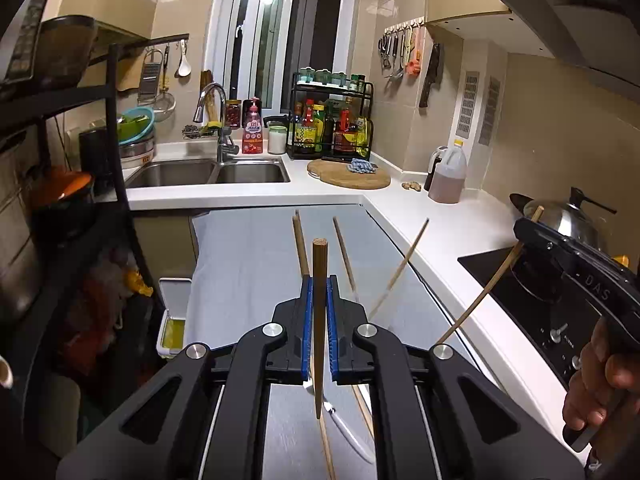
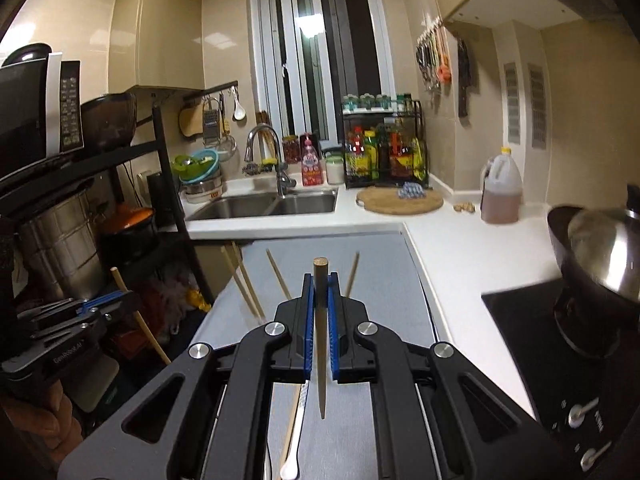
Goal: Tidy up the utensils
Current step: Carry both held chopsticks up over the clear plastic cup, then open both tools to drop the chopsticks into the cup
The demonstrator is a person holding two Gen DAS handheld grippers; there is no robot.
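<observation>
Wooden chopsticks sit clamped in your left gripper and right gripper, lifted above the grey mat. More chopsticks lie toward its far edge; next, find a holder to pair them in.

My left gripper clamps one chopstick upright; four more chopsticks lie on the grey mat below; right gripper pinches another.
</observation>
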